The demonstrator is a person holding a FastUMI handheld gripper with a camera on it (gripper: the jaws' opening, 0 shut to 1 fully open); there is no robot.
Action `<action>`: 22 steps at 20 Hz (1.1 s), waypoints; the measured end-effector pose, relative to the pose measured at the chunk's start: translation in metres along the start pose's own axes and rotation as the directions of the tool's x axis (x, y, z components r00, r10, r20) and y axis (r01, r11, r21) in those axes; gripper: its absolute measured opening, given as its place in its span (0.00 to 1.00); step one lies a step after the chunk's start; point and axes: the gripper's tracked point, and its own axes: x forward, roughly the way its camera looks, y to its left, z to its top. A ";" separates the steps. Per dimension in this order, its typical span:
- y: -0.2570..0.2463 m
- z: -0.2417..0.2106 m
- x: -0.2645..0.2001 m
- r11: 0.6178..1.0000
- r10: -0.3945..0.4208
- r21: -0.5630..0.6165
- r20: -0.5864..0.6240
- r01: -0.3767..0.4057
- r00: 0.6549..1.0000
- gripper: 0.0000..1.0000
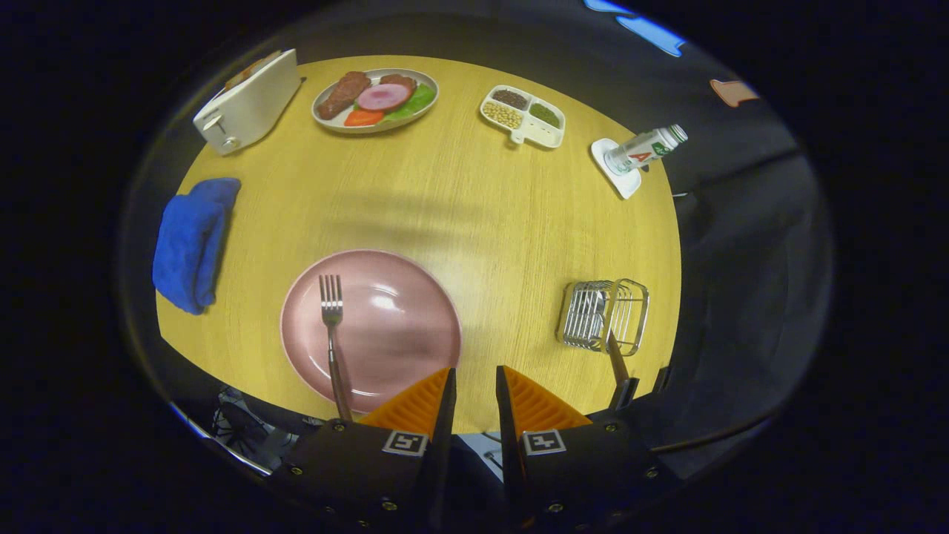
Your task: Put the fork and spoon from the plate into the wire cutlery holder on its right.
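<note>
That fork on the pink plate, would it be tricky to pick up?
Probably. The fork looks like thin, shiny metal, so likely stiff but slippery. It lies flat on the glossy plate, so it may slide. The gripper is empty, fingers slightly apart.

The gripper sits at the lower middle of the frame, its two orange fingers slightly parted, gripping nothing.

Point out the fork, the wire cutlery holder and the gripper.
fork (331,324), gripper view, on its neck, below the tines.
wire cutlery holder (602,315), gripper view, on its wire wall.
gripper (474,382), gripper view, gap between its open fingers.
</note>
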 end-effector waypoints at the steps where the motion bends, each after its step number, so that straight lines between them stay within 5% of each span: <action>1: 0.009 -0.002 -0.002 1.000 0.004 -0.018 0.002 -0.004 1.000 0.32; 11: 0.092 -0.023 0.007 0.986 0.069 -0.149 -0.014 -0.070 0.998 0.32; 22: 0.124 -0.035 0.032 0.976 0.124 -0.172 -0.051 -0.131 0.991 0.32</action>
